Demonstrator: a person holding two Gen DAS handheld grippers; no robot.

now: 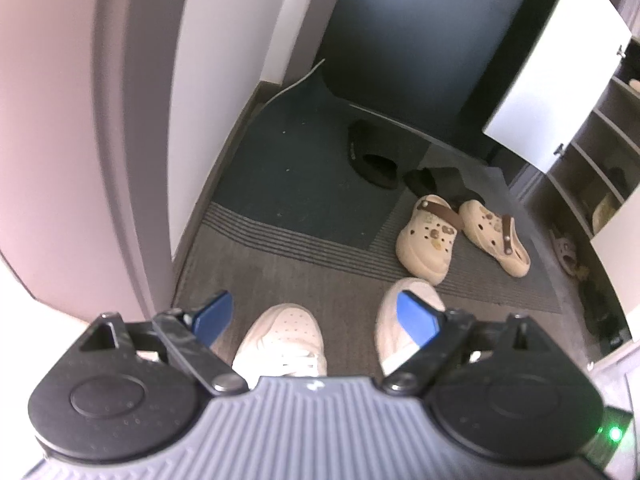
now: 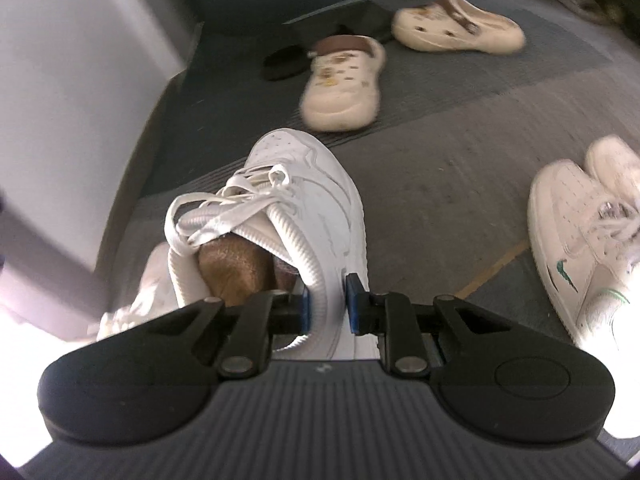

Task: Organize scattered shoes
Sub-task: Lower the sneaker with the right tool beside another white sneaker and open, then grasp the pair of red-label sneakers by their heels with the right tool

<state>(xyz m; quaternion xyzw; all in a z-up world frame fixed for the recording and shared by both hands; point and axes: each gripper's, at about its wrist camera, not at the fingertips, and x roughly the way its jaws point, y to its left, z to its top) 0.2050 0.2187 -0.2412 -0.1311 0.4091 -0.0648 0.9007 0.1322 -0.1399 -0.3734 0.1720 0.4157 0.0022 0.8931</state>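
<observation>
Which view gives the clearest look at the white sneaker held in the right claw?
The right wrist view. There the white sneaker fills the centre, laces and collar sharp, with the right claw shut on its collar edge. The left wrist view shows white shoes low behind the open left claw, but I cannot tell whether one is this sneaker.

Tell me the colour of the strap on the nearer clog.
Brown strap; clearest in the left wrist view.

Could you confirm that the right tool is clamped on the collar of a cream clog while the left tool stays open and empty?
Not quite: the right wrist view shows the right tool clamped on the collar of a white lace-up sneaker, not a cream clog; both cream clogs lie on the mat beyond. The left tool is indeed open and empty.
</observation>
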